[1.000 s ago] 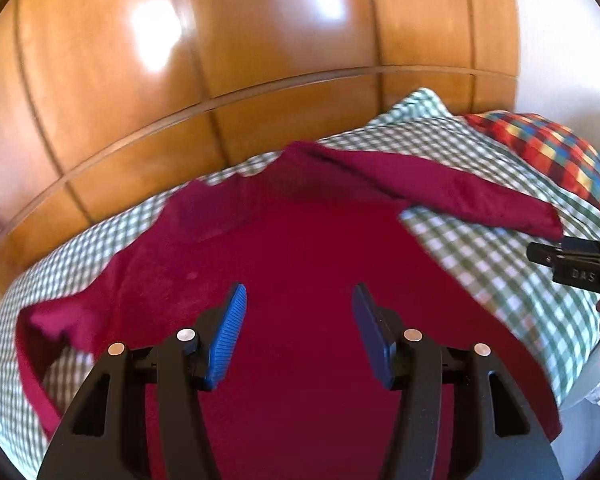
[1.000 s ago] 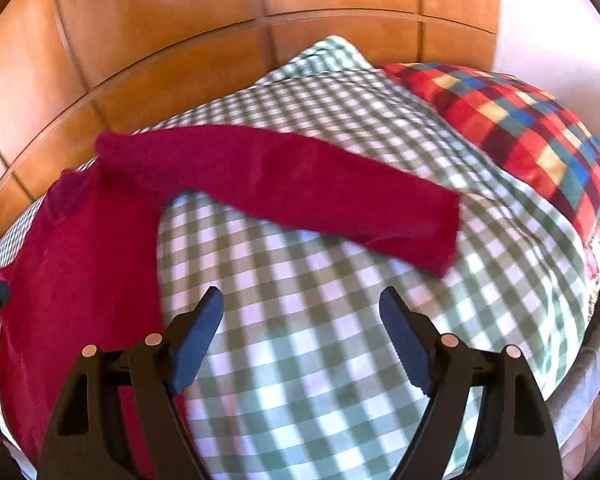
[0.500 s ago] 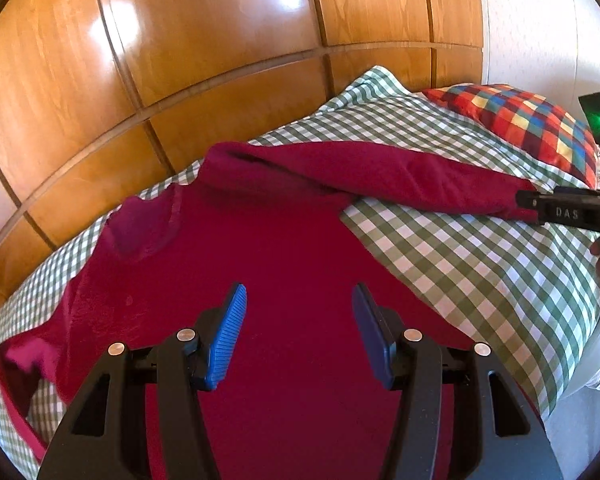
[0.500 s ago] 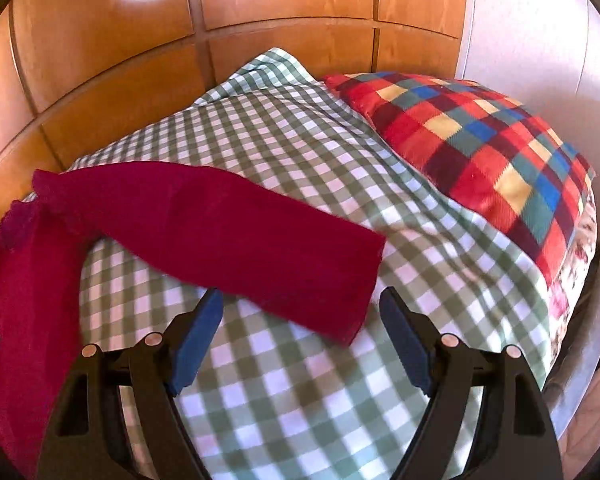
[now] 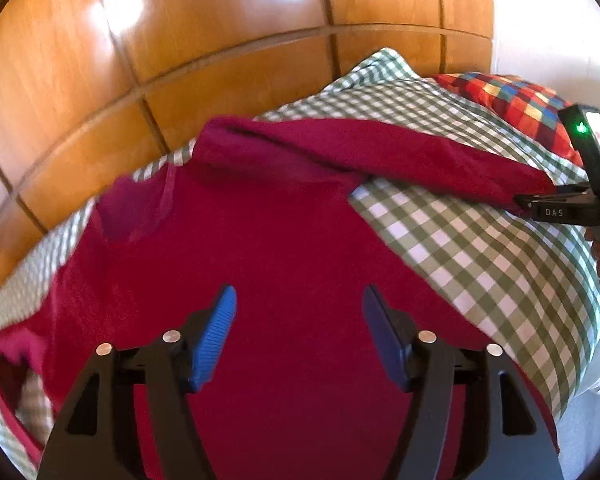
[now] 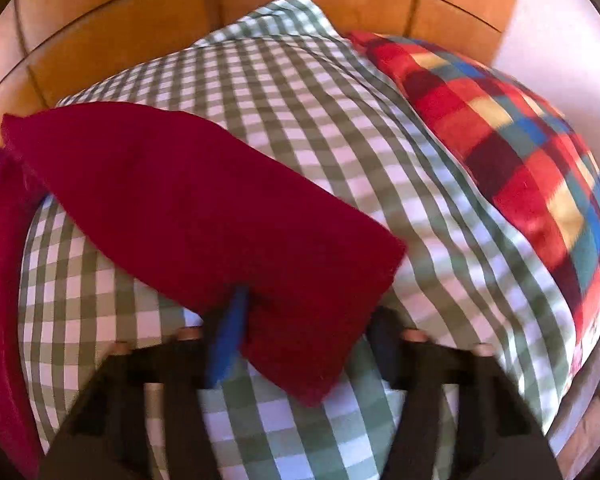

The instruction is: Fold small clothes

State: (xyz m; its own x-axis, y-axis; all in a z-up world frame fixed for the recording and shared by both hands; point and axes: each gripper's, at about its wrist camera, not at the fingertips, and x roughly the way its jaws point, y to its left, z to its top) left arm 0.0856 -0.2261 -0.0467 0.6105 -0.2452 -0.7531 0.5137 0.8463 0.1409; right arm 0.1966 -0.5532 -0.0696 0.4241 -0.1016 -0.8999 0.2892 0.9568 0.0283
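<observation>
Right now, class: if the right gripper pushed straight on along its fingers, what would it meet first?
The red sweater's sleeve. The right gripper is open and its cuff end already lies between the fingers; beyond lies the green checked cover. Contact is unclear through blur.

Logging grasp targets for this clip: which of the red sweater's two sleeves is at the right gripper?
The sleeve stretched across the green checked bedcover toward the multicoloured plaid pillow; its cuff sits between the right gripper fingers. The other sleeve lies far off.

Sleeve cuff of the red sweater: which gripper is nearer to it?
Right. The right gripper straddles the sleeve cuff, jaws open; the left gripper hovers over the sweater's body, away from it.
</observation>
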